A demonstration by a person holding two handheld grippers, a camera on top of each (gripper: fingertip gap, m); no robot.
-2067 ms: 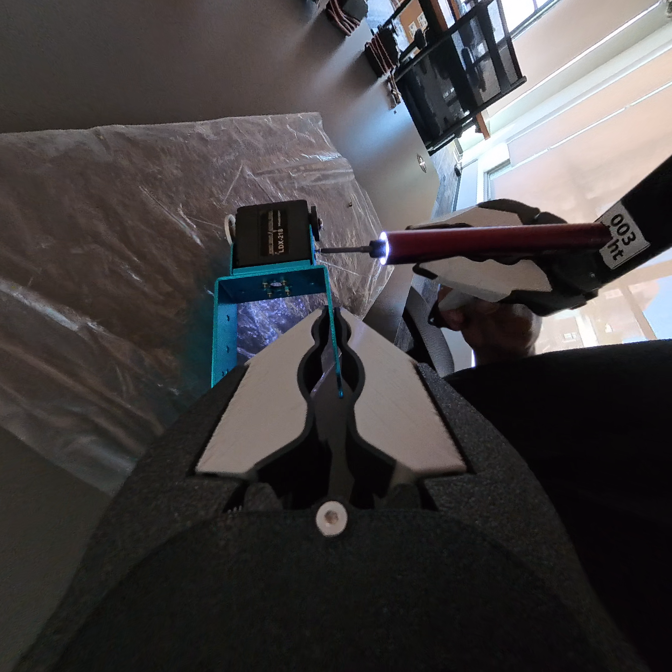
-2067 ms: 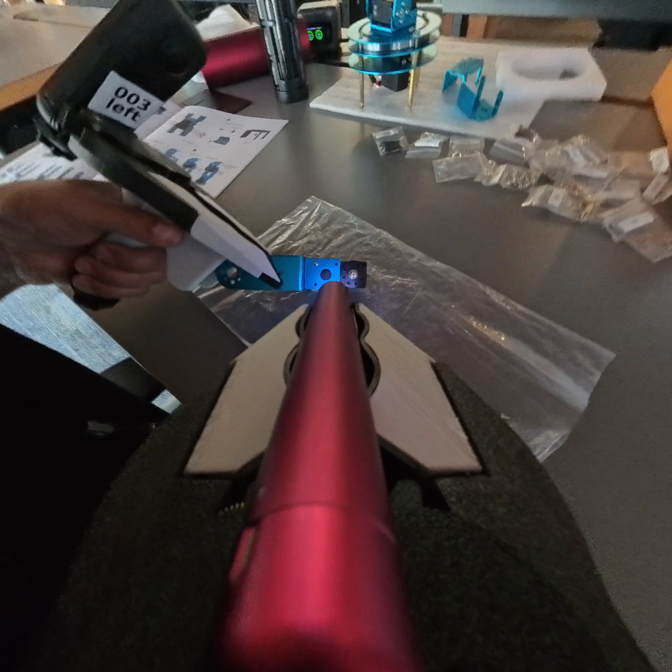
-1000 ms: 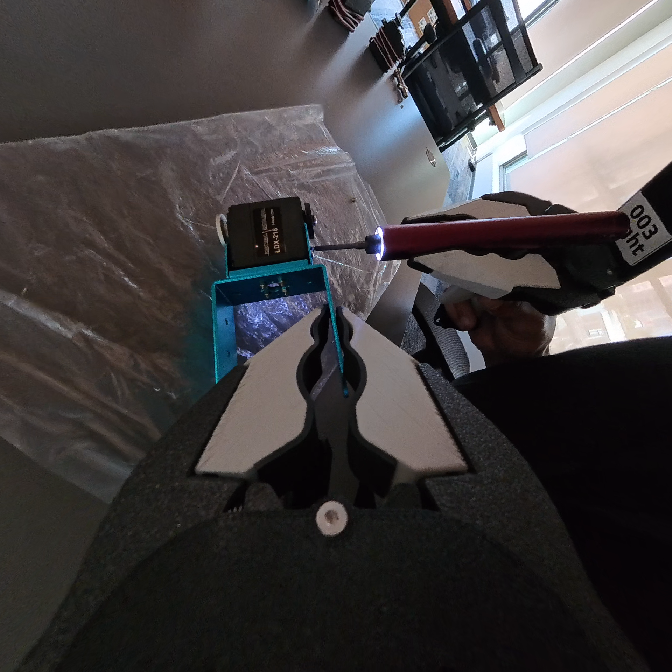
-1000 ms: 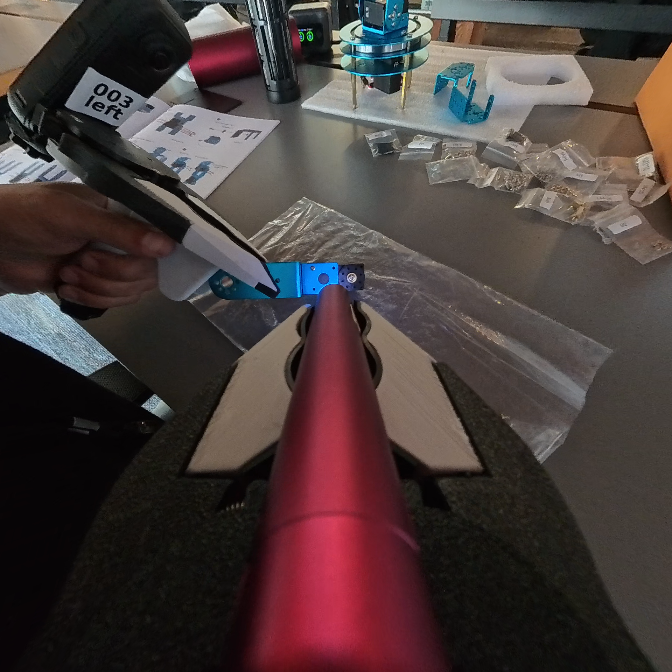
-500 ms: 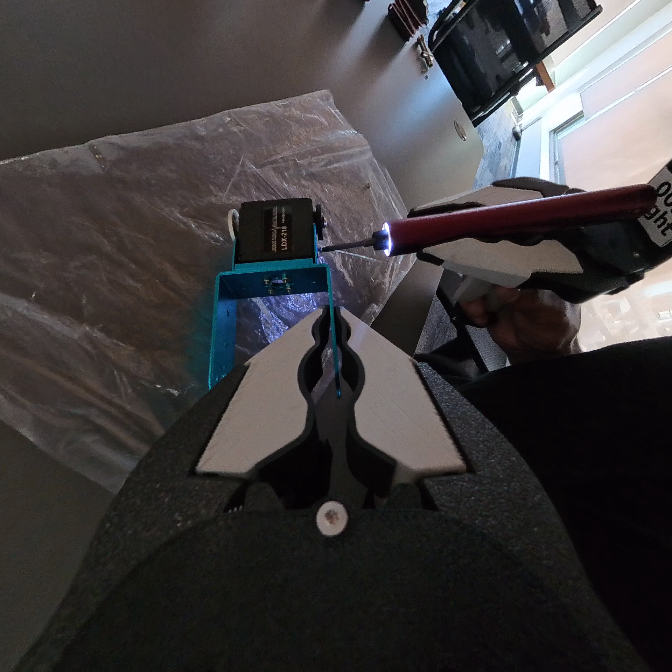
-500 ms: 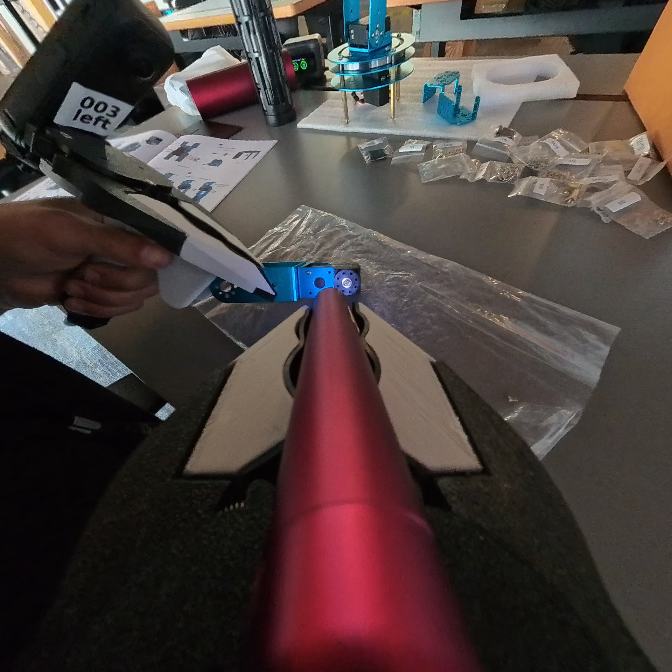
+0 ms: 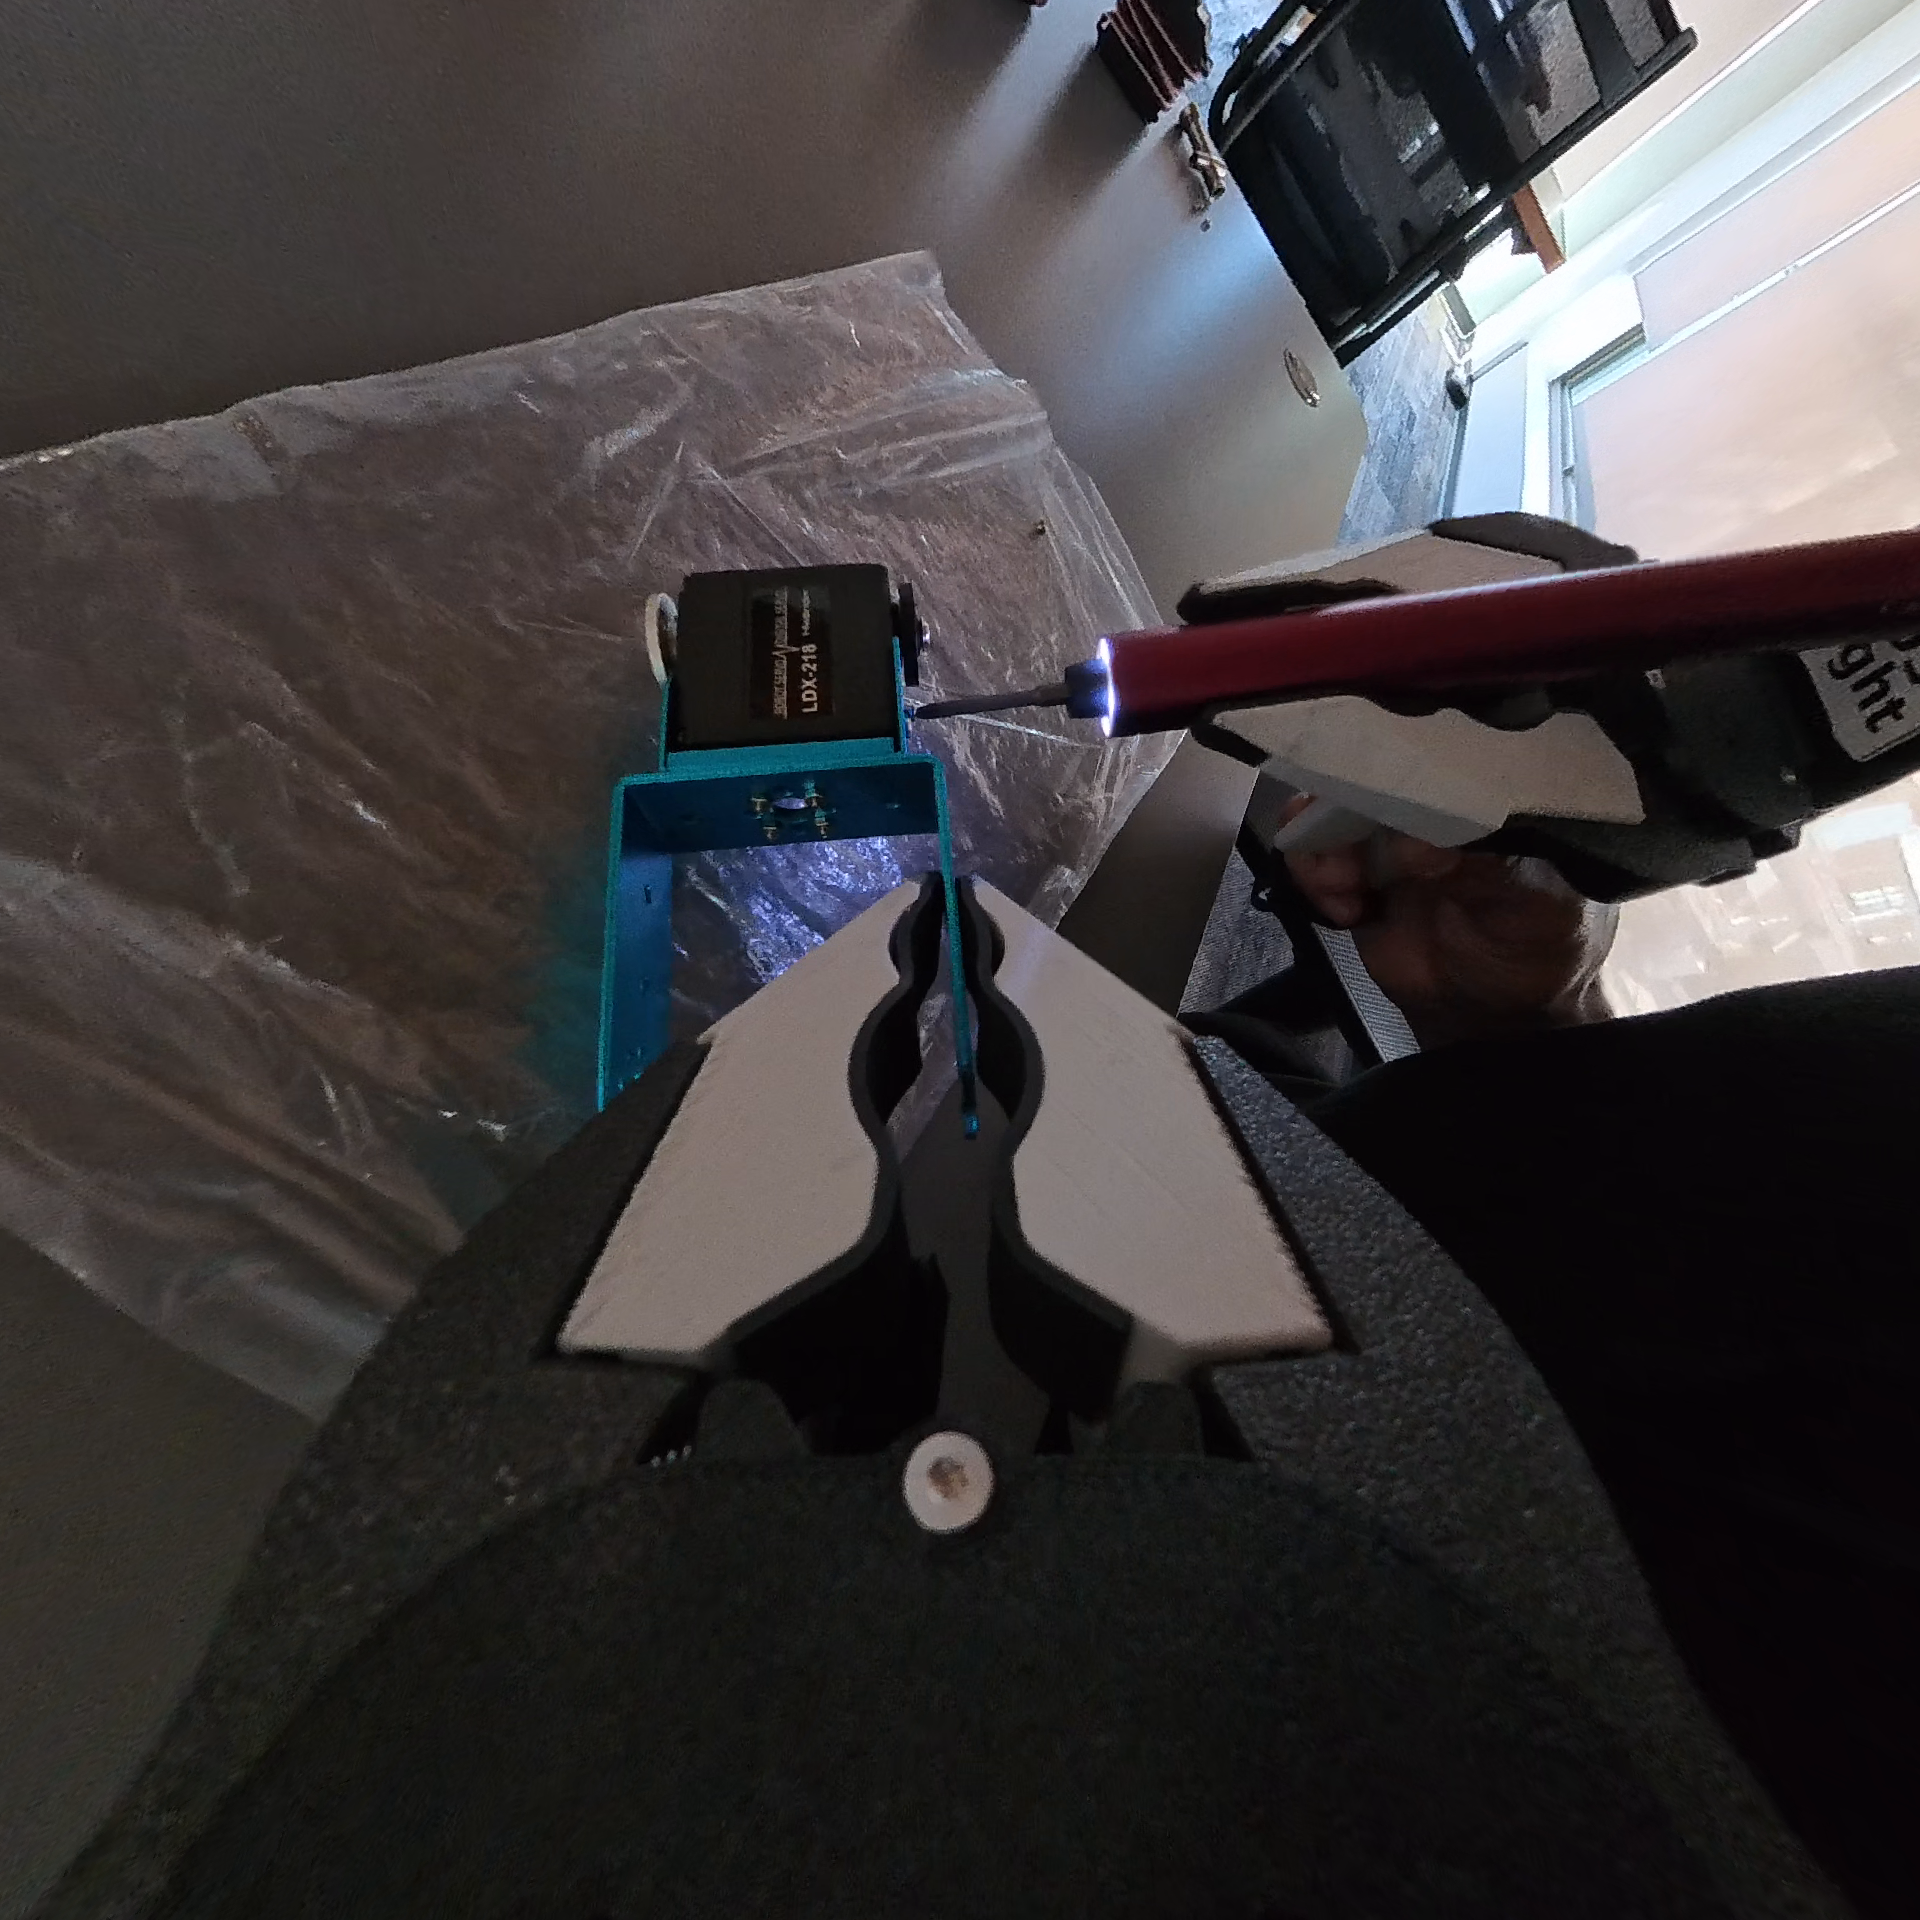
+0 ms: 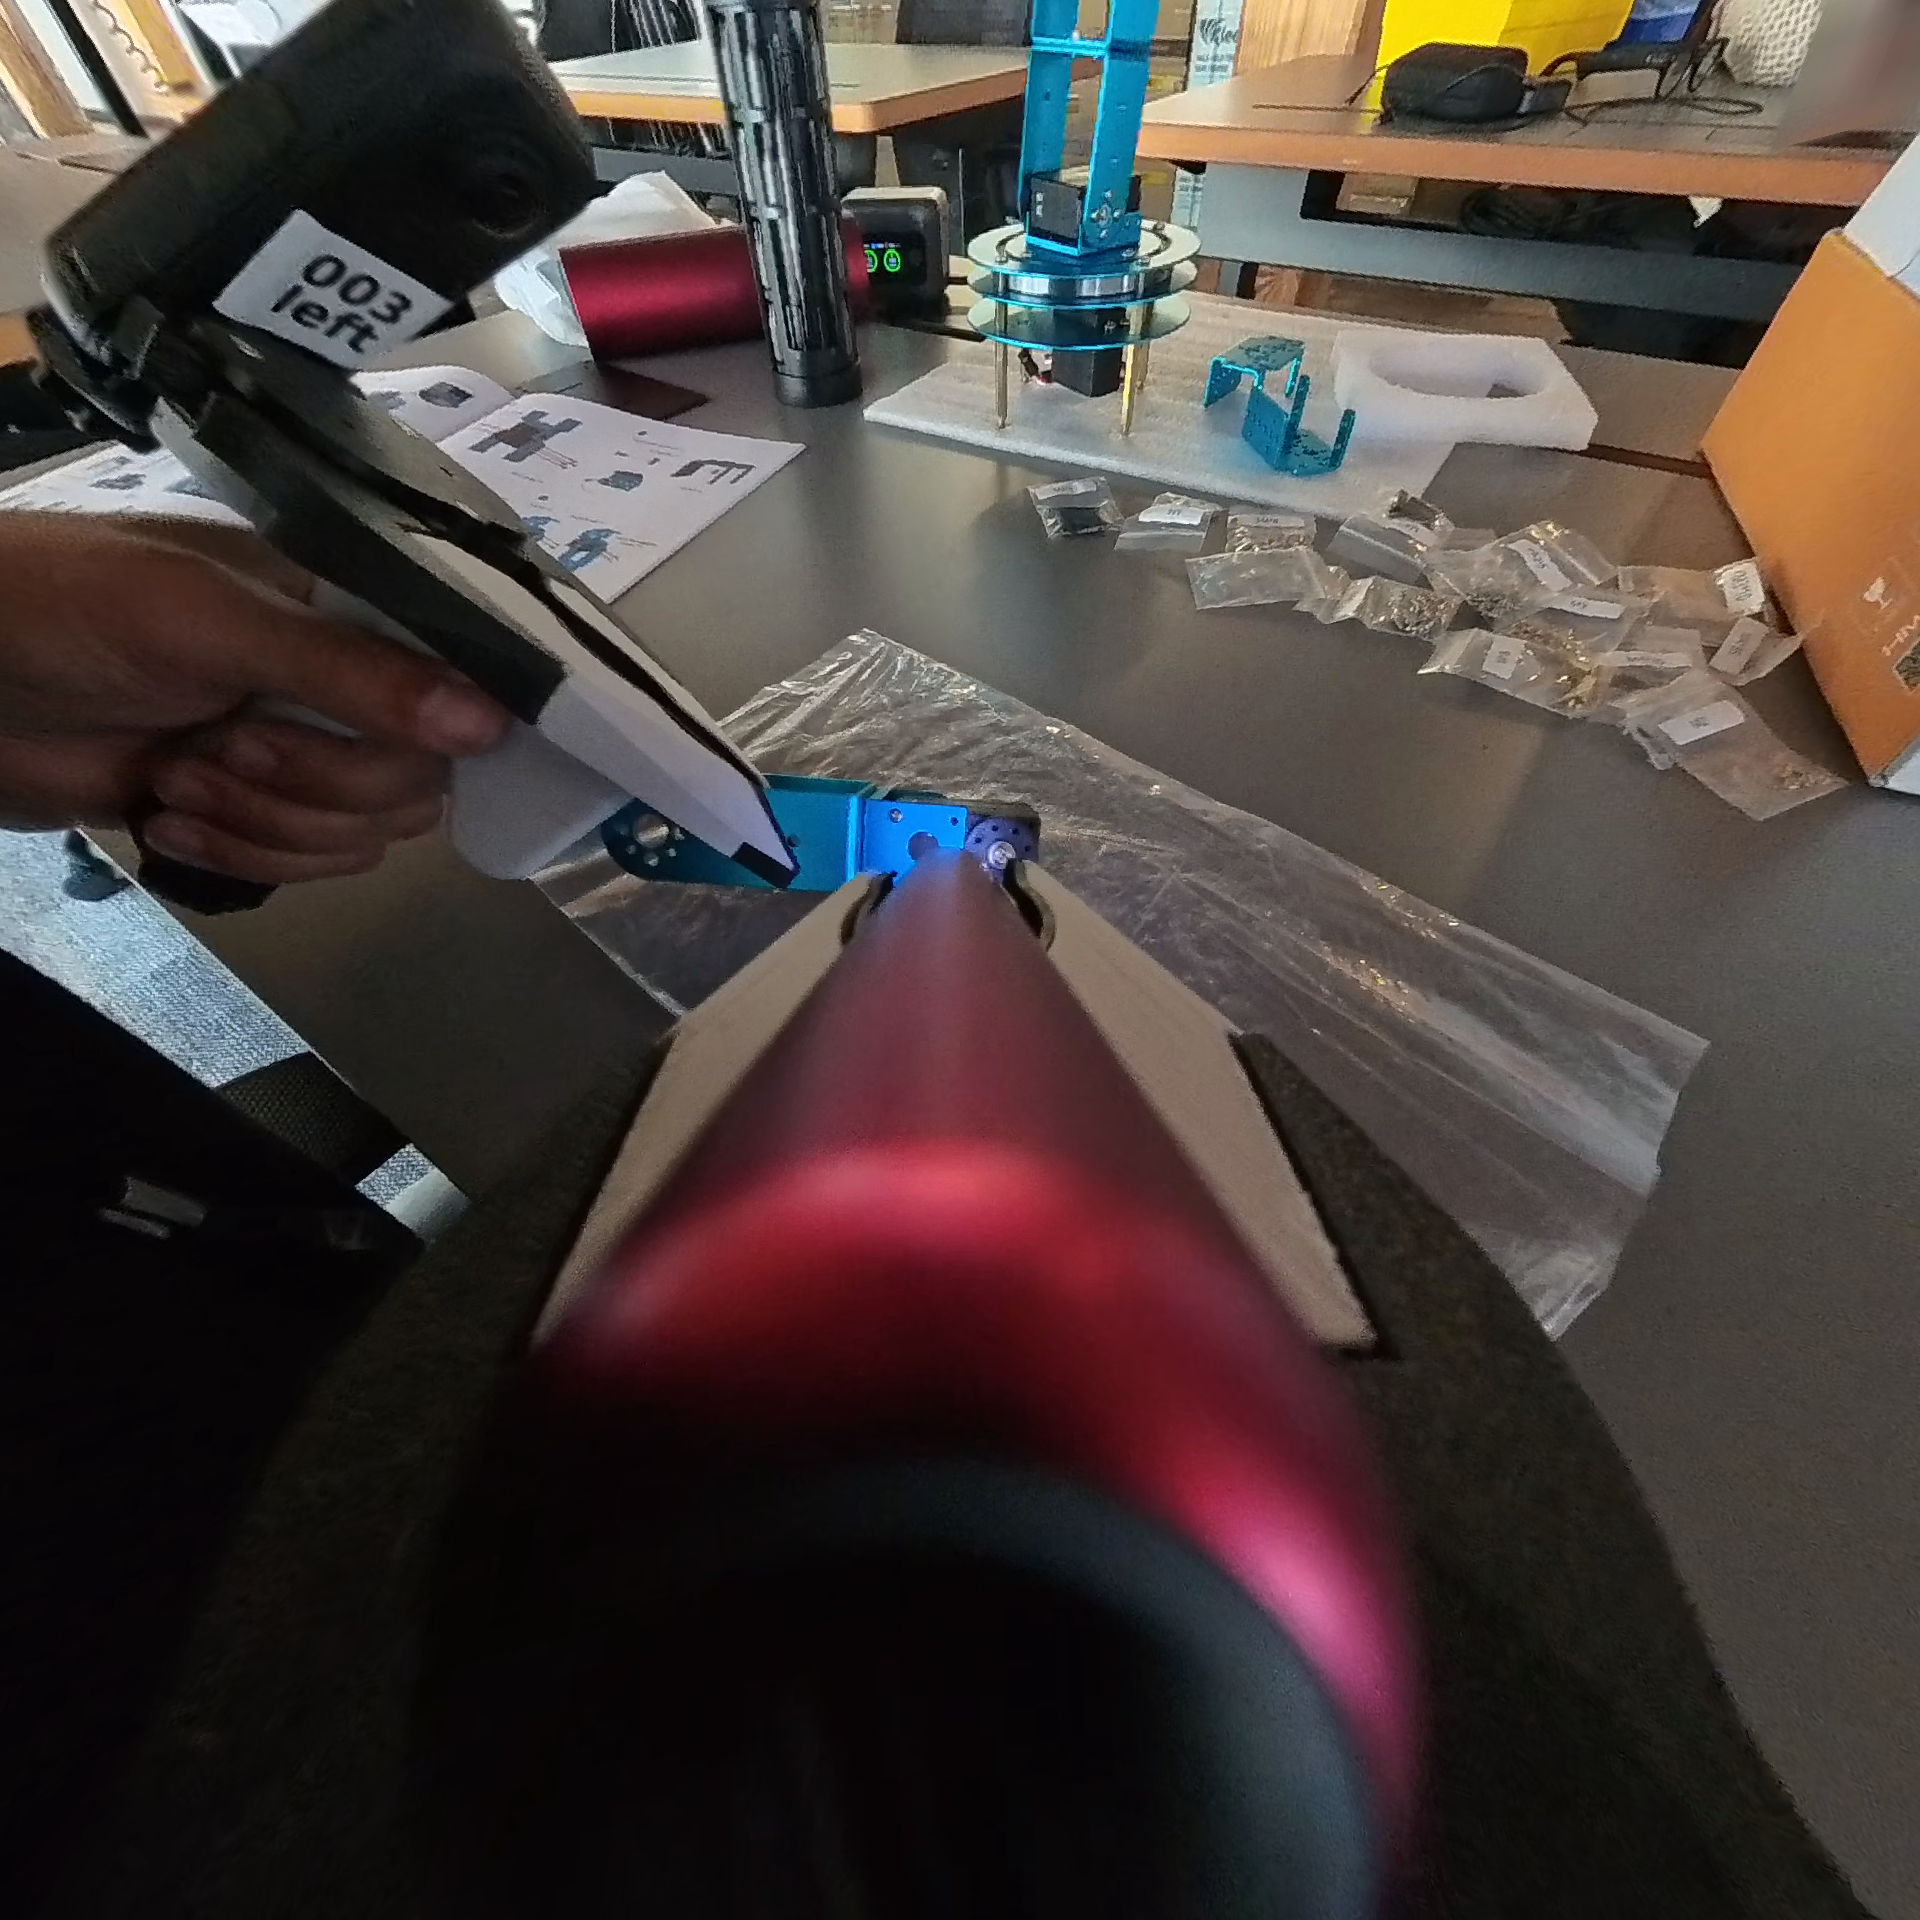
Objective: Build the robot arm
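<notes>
While the left gripper [image 7: 940,914] pinches the bracket [image 7: 779,805] edge, the right gripper [image 8: 940,894], fingers clamped on the screwdriver [image 7: 1455,649], points its bit at the servo's [image 7: 784,670] right side.

Left gripper [image 7: 940,894] clamps one thin side wall of the blue anodised metal U-bracket [image 7: 779,805], jaws pinched tight on it. The black box-shaped servo motor [image 7: 784,670] sits bolted at the bracket's far end, straight ahead of those jaws. Right gripper [image 8: 951,883] grips the dark red cylindrical electric screwdriver [image 7: 1455,644], tip light on, its bit touching the servo's side.
</notes>
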